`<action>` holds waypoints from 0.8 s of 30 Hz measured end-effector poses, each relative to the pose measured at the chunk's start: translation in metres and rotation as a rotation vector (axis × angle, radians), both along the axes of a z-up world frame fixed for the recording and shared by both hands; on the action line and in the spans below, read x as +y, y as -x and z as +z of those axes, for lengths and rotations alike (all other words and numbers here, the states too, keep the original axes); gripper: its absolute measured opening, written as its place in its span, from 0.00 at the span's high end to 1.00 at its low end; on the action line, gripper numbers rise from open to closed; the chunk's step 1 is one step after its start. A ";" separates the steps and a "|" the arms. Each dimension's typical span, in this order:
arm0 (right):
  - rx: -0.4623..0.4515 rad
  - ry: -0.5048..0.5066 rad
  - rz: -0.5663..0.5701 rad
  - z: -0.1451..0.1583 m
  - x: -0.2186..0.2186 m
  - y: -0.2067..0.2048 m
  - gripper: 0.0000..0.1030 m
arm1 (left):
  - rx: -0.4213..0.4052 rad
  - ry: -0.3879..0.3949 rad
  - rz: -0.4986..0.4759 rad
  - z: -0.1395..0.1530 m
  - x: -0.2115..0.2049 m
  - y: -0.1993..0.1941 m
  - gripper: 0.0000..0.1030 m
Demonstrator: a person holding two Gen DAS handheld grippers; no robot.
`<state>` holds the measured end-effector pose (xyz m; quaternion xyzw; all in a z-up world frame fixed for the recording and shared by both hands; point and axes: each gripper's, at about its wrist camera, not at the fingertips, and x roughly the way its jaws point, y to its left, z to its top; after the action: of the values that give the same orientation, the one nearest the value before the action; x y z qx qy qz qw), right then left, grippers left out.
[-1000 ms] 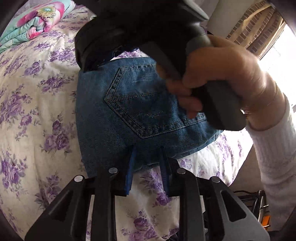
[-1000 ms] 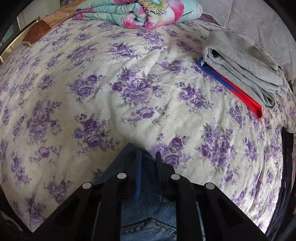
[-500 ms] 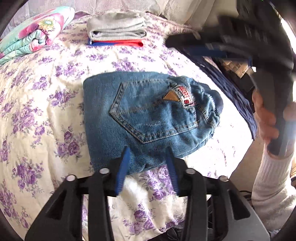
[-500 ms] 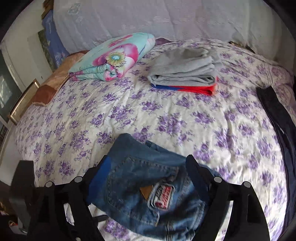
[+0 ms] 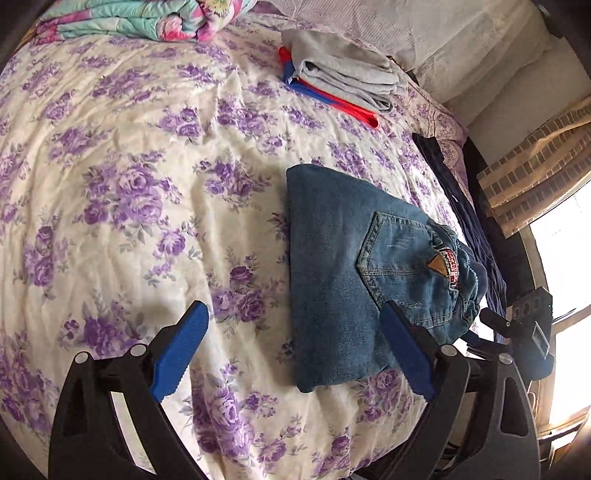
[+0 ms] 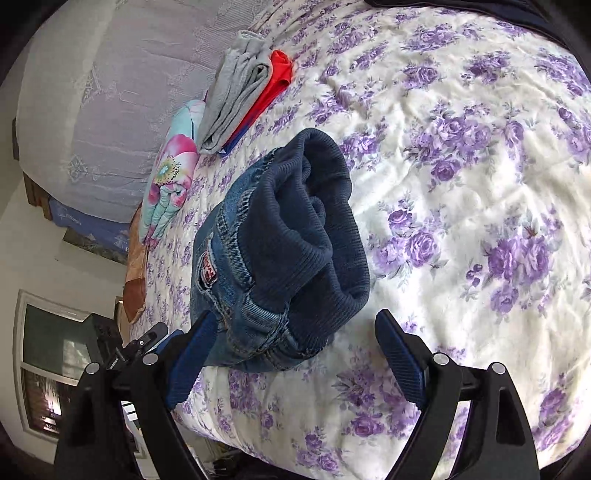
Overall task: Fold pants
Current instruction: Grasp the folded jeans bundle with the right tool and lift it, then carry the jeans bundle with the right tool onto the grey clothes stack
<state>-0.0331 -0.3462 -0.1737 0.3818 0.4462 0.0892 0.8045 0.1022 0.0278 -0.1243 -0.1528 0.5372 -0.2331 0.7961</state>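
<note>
The folded blue jeans [image 5: 332, 266] lie on the floral bedsheet [image 5: 129, 192], back pocket and red patch facing up. My left gripper [image 5: 293, 321] hovers at their near edge with its jaws opening. Its right finger [image 5: 402, 350] overlaps the denim's corner and nothing is gripped. In the right wrist view the jeans [image 6: 236, 251] show their navy ribbed waistband [image 6: 314, 229]. My right gripper [image 6: 297, 325] faces that end with its jaws opening. The waistband sits between the fingers, and the pads do not press on it.
A folded grey stack [image 5: 343, 74] on red and blue cloth lies at the far side of the bed. A flowered quilt [image 5: 147, 18] sits behind it. A dark garment [image 5: 465, 206] runs along the bed's right edge. The bed's edge lies just below both grippers.
Both grippers have let go of the jeans and opened wide. The right one swung round and rolled to face the waistband end. The left one shifted to the left of the jeans.
</note>
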 end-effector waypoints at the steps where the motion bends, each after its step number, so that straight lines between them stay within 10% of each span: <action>1: 0.003 -0.016 0.022 -0.005 0.002 -0.009 0.12 | 0.013 -0.002 -0.002 -0.004 -0.003 -0.005 0.12; 6: -0.020 -0.052 0.093 -0.023 0.015 -0.057 0.03 | 0.109 0.004 -0.049 -0.028 -0.028 -0.026 0.12; 9: -0.066 0.026 0.081 -0.018 0.026 -0.065 0.24 | 0.114 0.001 -0.058 -0.031 -0.043 -0.033 0.10; 12: -0.102 0.067 0.084 -0.010 0.028 -0.058 0.40 | 0.120 0.037 -0.108 -0.024 -0.054 -0.033 0.34; 24: -0.185 0.218 0.116 0.036 0.044 -0.053 0.51 | 0.051 -0.027 -0.086 0.014 -0.054 -0.027 0.67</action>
<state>0.0195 -0.3022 -0.1373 0.2560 0.3983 0.1213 0.8724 0.1295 -0.0260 -0.1104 -0.1246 0.5663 -0.2556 0.7736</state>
